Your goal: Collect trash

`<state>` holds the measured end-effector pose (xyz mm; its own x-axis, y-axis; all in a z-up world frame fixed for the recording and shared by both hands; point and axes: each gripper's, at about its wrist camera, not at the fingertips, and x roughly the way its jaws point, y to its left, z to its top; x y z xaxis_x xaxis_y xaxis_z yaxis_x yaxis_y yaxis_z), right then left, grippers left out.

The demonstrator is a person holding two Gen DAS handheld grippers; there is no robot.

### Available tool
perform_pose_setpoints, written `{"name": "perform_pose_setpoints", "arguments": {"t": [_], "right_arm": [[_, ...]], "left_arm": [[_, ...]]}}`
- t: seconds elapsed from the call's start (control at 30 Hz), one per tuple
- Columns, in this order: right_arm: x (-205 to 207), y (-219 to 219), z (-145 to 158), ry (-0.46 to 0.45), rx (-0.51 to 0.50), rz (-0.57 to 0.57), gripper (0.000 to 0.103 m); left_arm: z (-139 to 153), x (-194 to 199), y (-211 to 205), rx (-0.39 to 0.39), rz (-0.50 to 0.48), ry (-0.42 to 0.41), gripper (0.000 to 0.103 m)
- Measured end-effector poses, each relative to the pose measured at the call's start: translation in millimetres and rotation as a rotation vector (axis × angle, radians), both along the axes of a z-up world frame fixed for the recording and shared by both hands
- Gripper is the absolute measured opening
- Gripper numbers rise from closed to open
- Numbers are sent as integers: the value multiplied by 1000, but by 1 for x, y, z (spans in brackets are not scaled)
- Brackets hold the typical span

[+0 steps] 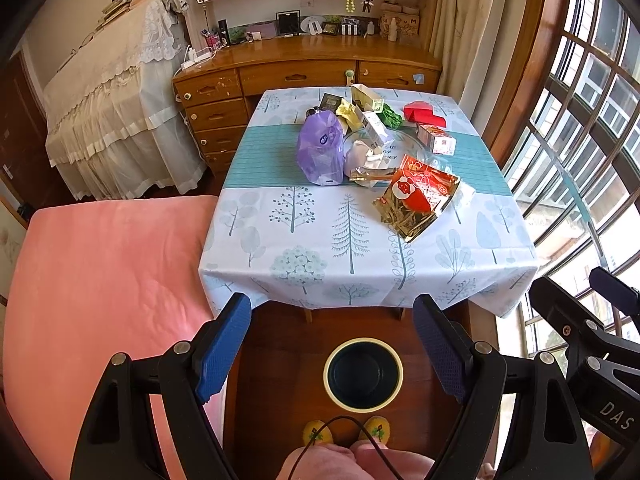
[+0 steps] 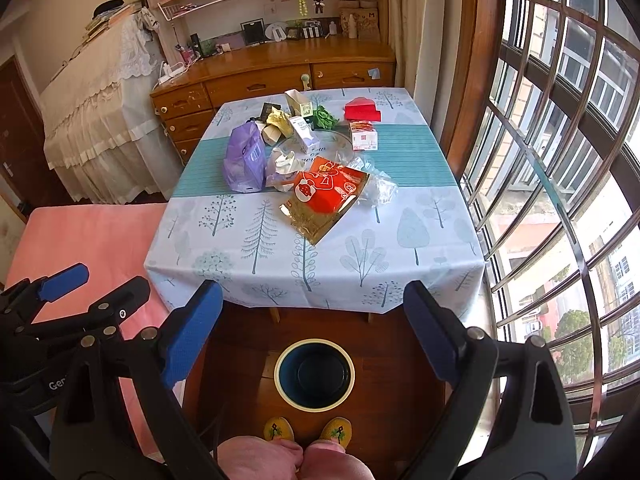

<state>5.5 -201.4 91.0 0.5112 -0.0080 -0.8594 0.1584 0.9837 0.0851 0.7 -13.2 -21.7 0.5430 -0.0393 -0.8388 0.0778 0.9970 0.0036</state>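
Knees (image 1: 352,464) of the seated person are seen at the bottom edge, with two yellow slippers (image 2: 308,432) just beyond them on the wooden floor. Between the slippers and the near edge of the table stands a round bin (image 1: 363,374), dark inside with a pale rim, its mouth facing up. The left gripper (image 1: 332,344) is held above the bin, its blue-padded jaws set wide apart with nothing between them. The right gripper (image 2: 312,332) is held likewise, jaws wide apart and empty, just beside the left one. The table (image 1: 280,248) is covered by a cloth printed with trees and crossed by a teal band. The trash is gathered on the far half of the table, well apart from both grippers. A red and gold snack bag (image 1: 416,196) lies nearest the near edge, right of centre. A purple plastic bag (image 1: 320,148) stands on the teal band, left of centre, with crumpled white paper (image 1: 366,158) between the two. A small white carton (image 1: 438,140) lies on the band toward the right edge, and a red packet (image 1: 424,114) lies near the far right corner. A pink bed cover (image 1: 100,280) adjoins the left edge.
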Motion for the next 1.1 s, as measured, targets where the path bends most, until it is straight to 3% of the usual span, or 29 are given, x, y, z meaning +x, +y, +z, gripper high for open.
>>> {"name": "perform_pose_setpoints", "arguments": {"t": [1.1], "right_arm": [[-3, -1, -3, 1, 2, 7, 91]], "left_arm": [[-4, -3, -4, 3, -2, 11, 85]]}}
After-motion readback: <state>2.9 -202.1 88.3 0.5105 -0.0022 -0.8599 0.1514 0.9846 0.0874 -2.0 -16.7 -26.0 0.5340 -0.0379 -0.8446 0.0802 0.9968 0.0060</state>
